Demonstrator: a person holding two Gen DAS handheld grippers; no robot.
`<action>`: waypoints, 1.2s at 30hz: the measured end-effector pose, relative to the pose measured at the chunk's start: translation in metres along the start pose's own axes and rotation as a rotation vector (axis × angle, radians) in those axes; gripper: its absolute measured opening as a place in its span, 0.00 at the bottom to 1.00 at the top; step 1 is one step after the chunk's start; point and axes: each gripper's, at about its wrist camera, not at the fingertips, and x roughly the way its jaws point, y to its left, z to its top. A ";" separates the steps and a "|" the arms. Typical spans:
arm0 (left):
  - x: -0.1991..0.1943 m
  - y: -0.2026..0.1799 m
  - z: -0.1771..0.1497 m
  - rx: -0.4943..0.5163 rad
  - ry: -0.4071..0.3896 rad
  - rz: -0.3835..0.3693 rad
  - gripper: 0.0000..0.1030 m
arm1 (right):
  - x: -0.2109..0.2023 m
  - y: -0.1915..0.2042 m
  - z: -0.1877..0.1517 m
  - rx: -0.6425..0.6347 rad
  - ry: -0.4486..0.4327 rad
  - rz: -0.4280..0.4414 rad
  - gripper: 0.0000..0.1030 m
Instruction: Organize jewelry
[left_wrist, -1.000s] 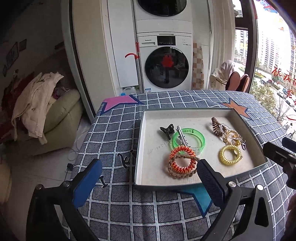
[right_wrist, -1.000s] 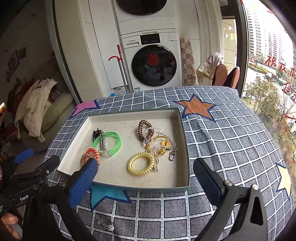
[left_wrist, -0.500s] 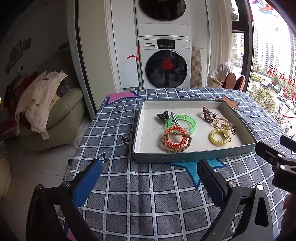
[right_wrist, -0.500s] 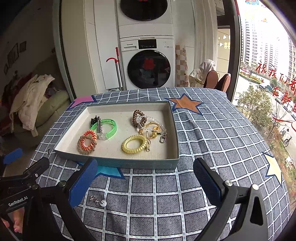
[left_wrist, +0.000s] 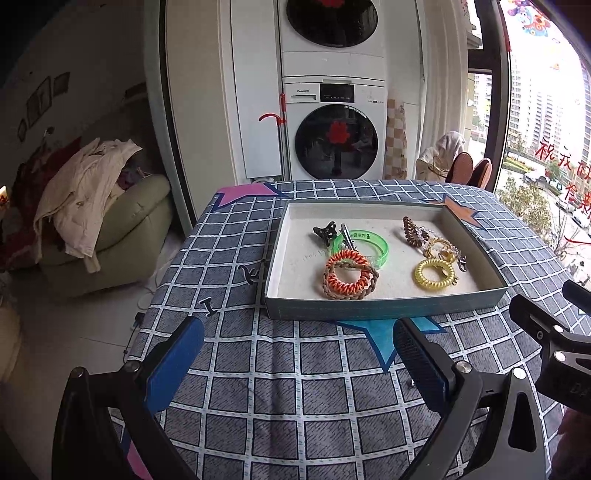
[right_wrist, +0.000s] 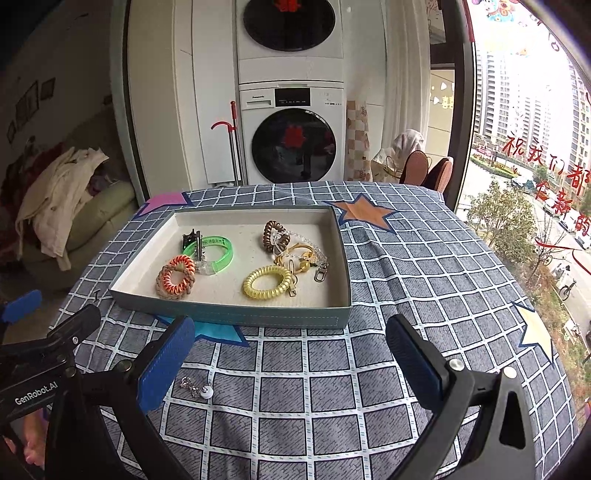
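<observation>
A shallow grey-green tray (left_wrist: 384, 306) (right_wrist: 236, 315) sits on the checked tablecloth. It holds a green bangle (left_wrist: 369, 243) (right_wrist: 221, 251), an orange and tan coil band (left_wrist: 349, 278) (right_wrist: 175, 277), a yellow coil band (left_wrist: 434, 273) (right_wrist: 267, 282), a brown coil band (left_wrist: 412, 230) (right_wrist: 275, 234), a black claw clip (left_wrist: 325, 230) and a gold chain piece (right_wrist: 299, 254). A small silver earring with a white bead (right_wrist: 195, 387) lies on the cloth in front of the tray. My left gripper (left_wrist: 299, 360) and right gripper (right_wrist: 290, 356) are open and empty, short of the tray.
The table's left edge drops to the floor beside a sofa with clothes (left_wrist: 92, 206). Stacked washing machines (left_wrist: 332, 136) stand behind the table. A window (right_wrist: 535, 147) is on the right. The right gripper's body shows in the left wrist view (left_wrist: 554, 343).
Both grippers have drawn back and away from the tray, which now looks smaller and farther. The earring on the cloth has come into view. Both stay open.
</observation>
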 end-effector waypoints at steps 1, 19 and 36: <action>0.000 0.000 0.000 0.001 -0.001 -0.001 1.00 | 0.000 0.000 0.000 -0.001 0.000 -0.001 1.00; -0.005 -0.002 0.002 0.003 -0.005 -0.003 1.00 | -0.003 -0.001 0.002 0.013 0.001 0.003 1.00; -0.001 -0.005 0.000 0.003 0.003 -0.010 1.00 | 0.000 -0.004 0.001 0.022 0.008 0.004 1.00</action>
